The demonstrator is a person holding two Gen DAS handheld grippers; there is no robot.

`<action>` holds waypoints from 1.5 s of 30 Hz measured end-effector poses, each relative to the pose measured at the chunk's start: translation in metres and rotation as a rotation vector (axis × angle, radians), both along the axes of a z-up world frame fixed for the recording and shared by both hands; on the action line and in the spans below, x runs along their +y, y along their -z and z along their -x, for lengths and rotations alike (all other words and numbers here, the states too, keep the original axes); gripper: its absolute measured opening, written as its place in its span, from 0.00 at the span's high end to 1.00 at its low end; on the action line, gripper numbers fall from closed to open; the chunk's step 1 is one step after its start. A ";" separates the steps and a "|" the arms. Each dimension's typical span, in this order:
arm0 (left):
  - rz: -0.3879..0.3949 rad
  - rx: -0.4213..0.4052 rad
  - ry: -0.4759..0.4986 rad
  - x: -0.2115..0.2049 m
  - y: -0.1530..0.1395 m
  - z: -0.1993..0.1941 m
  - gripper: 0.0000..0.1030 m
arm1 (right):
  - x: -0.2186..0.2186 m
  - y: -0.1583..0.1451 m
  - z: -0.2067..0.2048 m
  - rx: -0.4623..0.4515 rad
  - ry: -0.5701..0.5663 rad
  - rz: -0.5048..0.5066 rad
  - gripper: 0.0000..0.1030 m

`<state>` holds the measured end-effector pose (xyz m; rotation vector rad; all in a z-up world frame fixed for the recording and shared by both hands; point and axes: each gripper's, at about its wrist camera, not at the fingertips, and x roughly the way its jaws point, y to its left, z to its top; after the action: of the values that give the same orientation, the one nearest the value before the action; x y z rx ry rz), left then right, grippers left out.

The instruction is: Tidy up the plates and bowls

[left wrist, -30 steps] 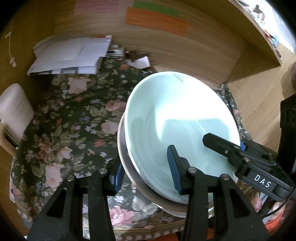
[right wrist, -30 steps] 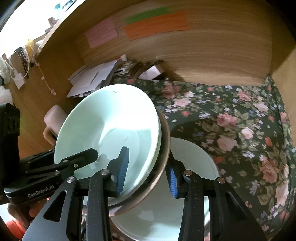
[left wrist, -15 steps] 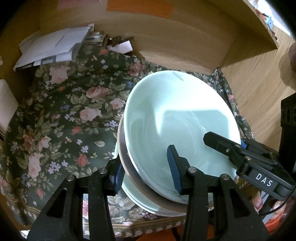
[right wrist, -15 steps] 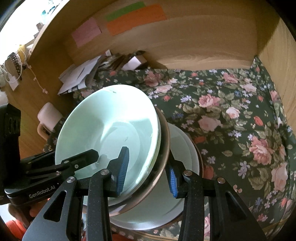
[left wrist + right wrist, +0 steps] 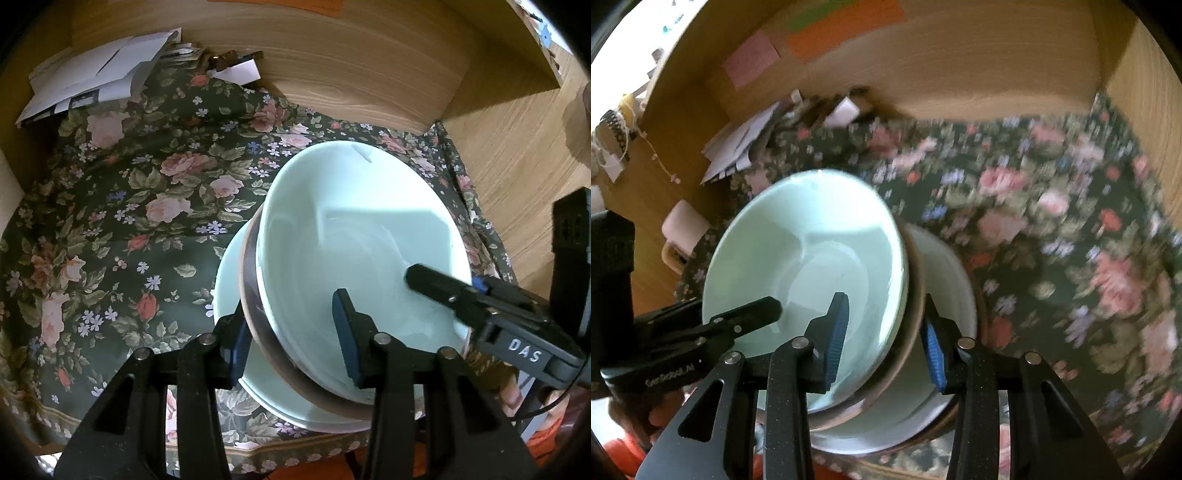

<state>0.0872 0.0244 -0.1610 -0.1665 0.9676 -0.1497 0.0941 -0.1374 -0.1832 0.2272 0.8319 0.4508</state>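
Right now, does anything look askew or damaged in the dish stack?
Yes: the pale green bowl held by both tools sits tilted, not flat, above the plate on the floral cloth. No cracks or spills visible.

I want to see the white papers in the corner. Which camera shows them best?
The left wrist view: the white papers lie sharp and spread out by the wooden wall. In the right wrist view they look smaller and blurred.
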 end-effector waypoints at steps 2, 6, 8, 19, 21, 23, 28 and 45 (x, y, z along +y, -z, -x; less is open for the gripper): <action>-0.033 -0.040 -0.024 0.002 -0.007 0.002 0.59 | -0.001 -0.012 0.005 -0.056 0.016 0.046 0.66; -0.056 -0.126 -0.042 0.006 -0.029 0.009 0.59 | -0.003 -0.031 0.013 -0.122 0.012 0.050 0.65; -0.075 -0.179 -0.035 0.004 -0.043 0.016 0.59 | -0.003 -0.041 0.019 -0.155 0.008 0.042 0.65; -0.091 -0.478 -0.055 -0.002 -0.113 0.071 0.38 | 0.000 -0.101 0.072 -0.407 -0.011 -0.020 0.48; -0.088 -0.508 -0.060 -0.002 -0.119 0.078 0.34 | -0.002 -0.108 0.080 -0.437 -0.011 -0.027 0.45; -0.080 -0.542 -0.063 -0.002 -0.125 0.087 0.29 | -0.005 -0.113 0.087 -0.469 -0.002 -0.038 0.35; -0.089 -0.629 -0.064 -0.006 -0.137 0.110 0.16 | -0.010 -0.119 0.101 -0.519 0.019 -0.045 0.22; -0.095 -0.726 -0.117 -0.004 -0.142 0.137 0.01 | -0.011 -0.124 0.123 -0.587 0.033 -0.041 0.00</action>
<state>-0.0494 0.0203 -0.0194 -0.0697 0.2400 -0.0470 -0.0285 -0.1488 -0.0595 0.1338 0.2446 0.4706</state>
